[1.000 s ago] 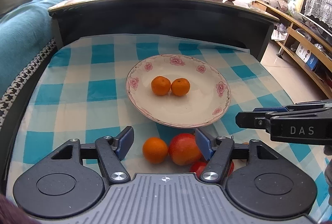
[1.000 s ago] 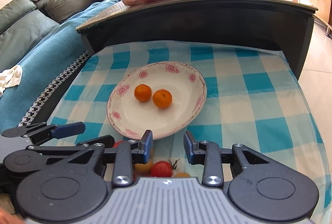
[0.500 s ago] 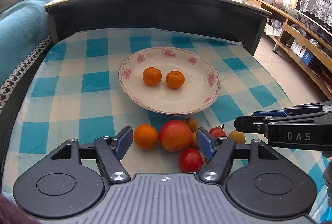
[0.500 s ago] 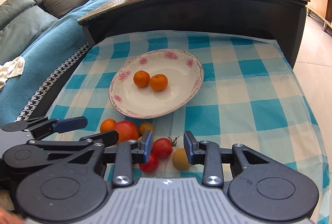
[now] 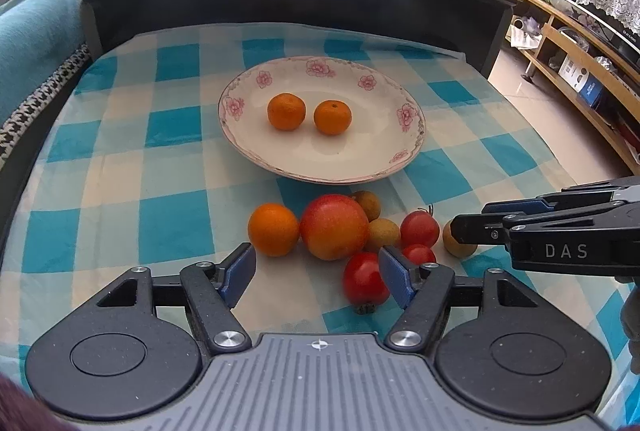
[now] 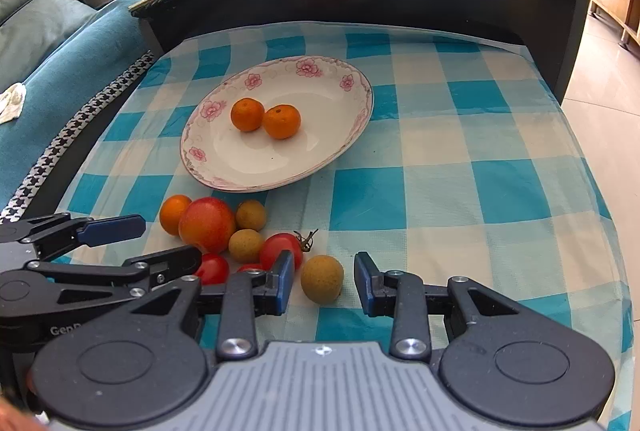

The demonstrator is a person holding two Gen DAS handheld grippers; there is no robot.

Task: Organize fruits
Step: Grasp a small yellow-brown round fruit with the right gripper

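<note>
both tools stood with jaws apart: the right tool (image 6: 323, 285) framed a lone longan (image 6: 322, 279), the left tool (image 5: 318, 273) sat behind the loose fruit pile (image 5: 334, 227) near the plate (image 5: 414, 135). a careless close risked nudging round fruit rolling off the tabletop (image 6: 460, 191).

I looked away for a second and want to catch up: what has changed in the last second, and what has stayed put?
Both grippers pulled back from the plate, so the loose fruit pile before it came into full view. The left gripper now faces the apple; the right gripper has a small brown fruit between its open fingers. Nothing was grasped or released. The two oranges stayed on the plate, and the pile did not move.
</note>
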